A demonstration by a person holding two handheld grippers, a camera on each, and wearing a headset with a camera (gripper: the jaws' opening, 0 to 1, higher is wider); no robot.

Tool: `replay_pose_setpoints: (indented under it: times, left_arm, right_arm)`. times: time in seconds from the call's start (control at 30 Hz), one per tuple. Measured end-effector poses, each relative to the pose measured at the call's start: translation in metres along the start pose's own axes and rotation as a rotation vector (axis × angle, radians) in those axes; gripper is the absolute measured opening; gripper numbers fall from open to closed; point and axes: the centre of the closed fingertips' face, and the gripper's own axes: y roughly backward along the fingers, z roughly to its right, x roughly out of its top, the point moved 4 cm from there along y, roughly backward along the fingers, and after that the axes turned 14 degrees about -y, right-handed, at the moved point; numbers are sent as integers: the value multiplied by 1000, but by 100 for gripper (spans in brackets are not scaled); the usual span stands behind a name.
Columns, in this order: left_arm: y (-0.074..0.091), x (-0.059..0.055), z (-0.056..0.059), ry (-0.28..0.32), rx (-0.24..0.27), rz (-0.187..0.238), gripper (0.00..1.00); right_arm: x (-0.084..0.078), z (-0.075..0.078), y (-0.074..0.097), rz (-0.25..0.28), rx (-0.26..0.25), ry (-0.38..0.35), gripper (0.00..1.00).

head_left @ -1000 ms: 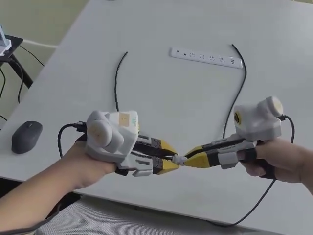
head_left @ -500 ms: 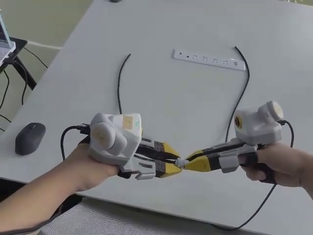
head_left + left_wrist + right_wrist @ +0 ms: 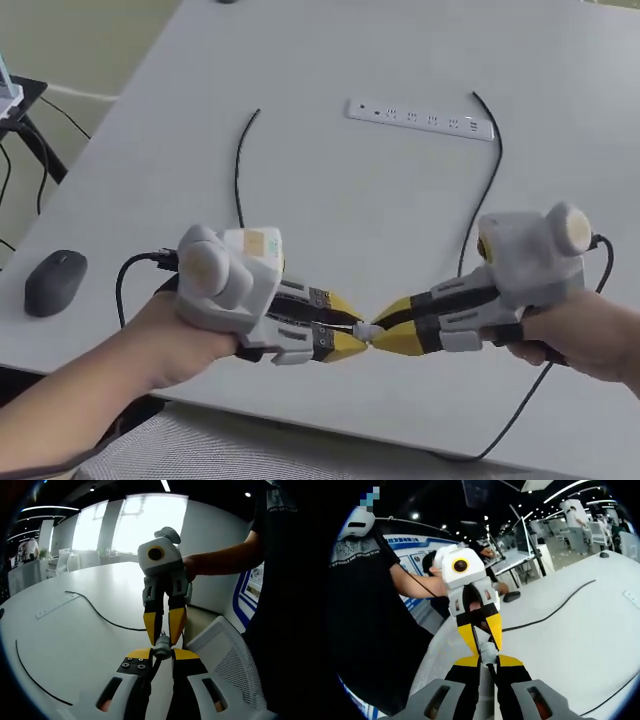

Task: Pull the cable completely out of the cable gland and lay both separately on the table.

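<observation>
- The two grippers meet nose to nose in the air, just above the near edge of the table, with the cable gland caught between their yellow tips.
- The left gripper is drawn narrow and looks to be nipping the cable right where it enters the gland.
- The right gripper is just as narrow and seems clamped on the gland itself. The tips crowd each other so closely that I cannot be sure which part each one has.
- The gland is a small, pale, hard fitting, light as anything. I would expect it to be smooth and a bit slippery, so it wants a square pinch across its body, not on an edge.
- The cable is thin, black and limp, so it will bend rather than push. I would grip it close to the gland and pull straight along its line. A seal inside probably drags on it.
- Neither piece is on the table yet, so the pulling apart looks unfinished.
- The tabletop is wide, pale grey, smooth and matte, with plenty of bare room for laying things down.
- A white power strip lies far across it with its dark cord trailing towards the right gripper.
- A separate black lead lies loose to the left, and a dark mouse sits near the left corner.
- A mesh chair stands at the near edge. The room beyond is open, with big bright windows and ceiling lights.
</observation>
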Motion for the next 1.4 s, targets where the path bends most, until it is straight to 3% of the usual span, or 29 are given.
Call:
replay_pose_setpoints:
  times: [0.2,0.37,0.47,0.67,0.9,1.07,1.2,1.33,1.37,1.4]
  left_arm:
    - [-1,3,2,38,-22,15,14]
    - [0,4,3,76,-23,20,14]
    - [2,5,0,129,-21,26,15]
    - [3,5,0,140,-7,28,15]
    - [1,5,3,134,-1,16,15]
    - [1,6,2,141,4,15,15]
    - [0,7,1,131,8,18,15]
    - [2,10,3,111,7,23,15]
    - [2,11,3,108,7,26,15]
    - [2,11,3,93,10,29,15]
  right_arm:
    - [1,-9,1,-94,-134,252,6]
    - [0,-9,1,-139,-237,432,7]
    - [1,-11,0,-135,-286,493,7]
    - [0,-13,-2,-129,-349,602,7]
    - [-2,-11,-1,-117,-343,555,8]
    - [0,-9,2,-74,-324,459,8]
    - [4,-5,9,-1,-286,298,14]
    - [5,0,17,52,-190,146,22]
    - [4,-4,19,74,-101,40,26]
    - [4,-4,20,75,-64,-8,28]
